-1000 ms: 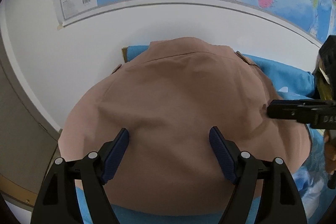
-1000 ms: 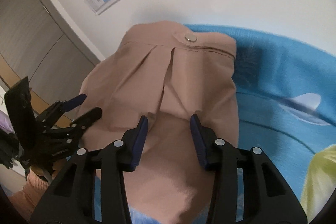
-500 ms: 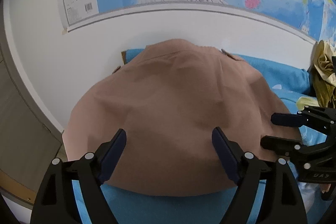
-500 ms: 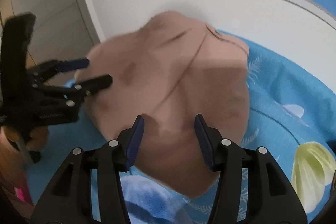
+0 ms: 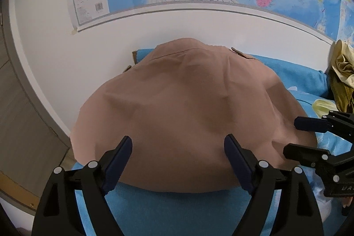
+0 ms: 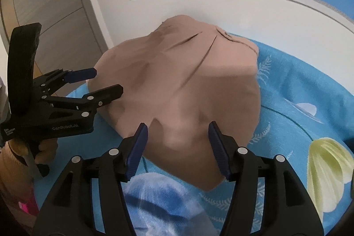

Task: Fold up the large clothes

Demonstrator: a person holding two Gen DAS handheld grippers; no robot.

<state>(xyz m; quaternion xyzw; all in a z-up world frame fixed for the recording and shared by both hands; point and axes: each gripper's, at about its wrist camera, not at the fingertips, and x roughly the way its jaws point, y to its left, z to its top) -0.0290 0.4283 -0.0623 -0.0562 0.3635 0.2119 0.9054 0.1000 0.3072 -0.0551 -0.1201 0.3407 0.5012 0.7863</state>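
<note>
Blue bedding [image 5: 181, 209] has the brown folded garment [image 5: 188, 112] lying flat on it, up by the white wall [image 5: 55, 41]. Left gripper [image 5: 178, 160] and right gripper [image 6: 176, 147] both have their fingers wide apart, holding nothing, just over the garment's near edge.

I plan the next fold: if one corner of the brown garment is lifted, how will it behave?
The brown garment will probably hang floppy: it shows soft creases and pleats. It looks light and thin, lying rather flat on the blue bedding. It may slide a little when pushed, though grip cannot be judged.
</note>
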